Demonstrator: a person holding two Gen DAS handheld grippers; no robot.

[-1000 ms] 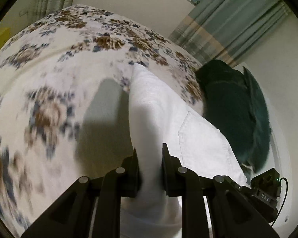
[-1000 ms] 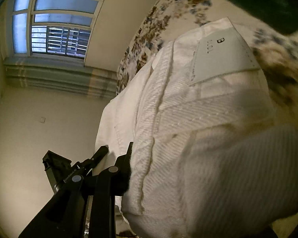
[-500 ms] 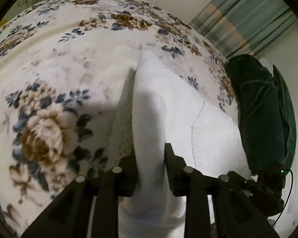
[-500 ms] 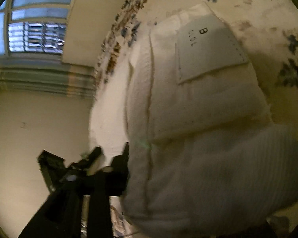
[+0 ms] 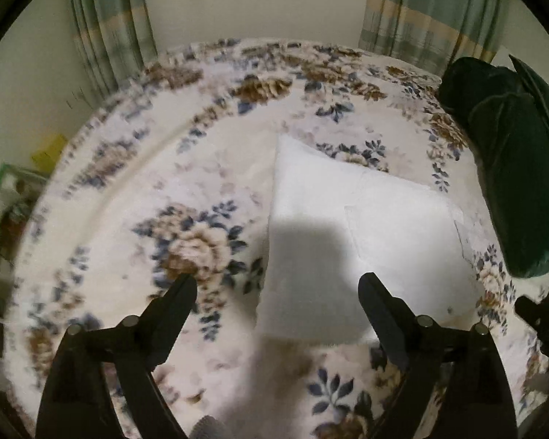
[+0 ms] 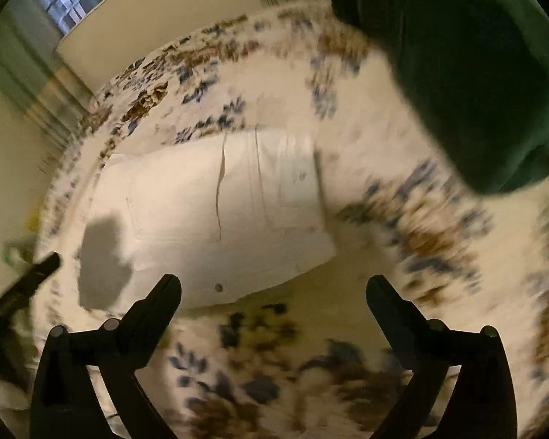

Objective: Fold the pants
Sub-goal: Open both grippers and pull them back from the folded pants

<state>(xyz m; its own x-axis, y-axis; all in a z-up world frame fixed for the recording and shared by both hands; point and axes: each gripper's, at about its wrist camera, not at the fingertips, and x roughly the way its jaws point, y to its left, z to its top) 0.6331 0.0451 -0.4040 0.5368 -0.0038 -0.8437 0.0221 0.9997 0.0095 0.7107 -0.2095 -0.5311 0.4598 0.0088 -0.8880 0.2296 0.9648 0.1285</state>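
White pants point(image 5: 347, 241) lie folded flat — a compact rectangle on the floral bedspread point(image 5: 186, 197).

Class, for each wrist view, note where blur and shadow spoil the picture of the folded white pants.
Left wrist view: pants fairly sharp, with a dark shadow on their near half; bedspread softens leftward. Right wrist view: heavy motion smear on bedspread; pants clearer, shadow at their left end.

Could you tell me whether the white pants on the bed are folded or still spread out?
Folded: the white pants lie as one compact rectangle on the floral bedspread, no legs trailing.
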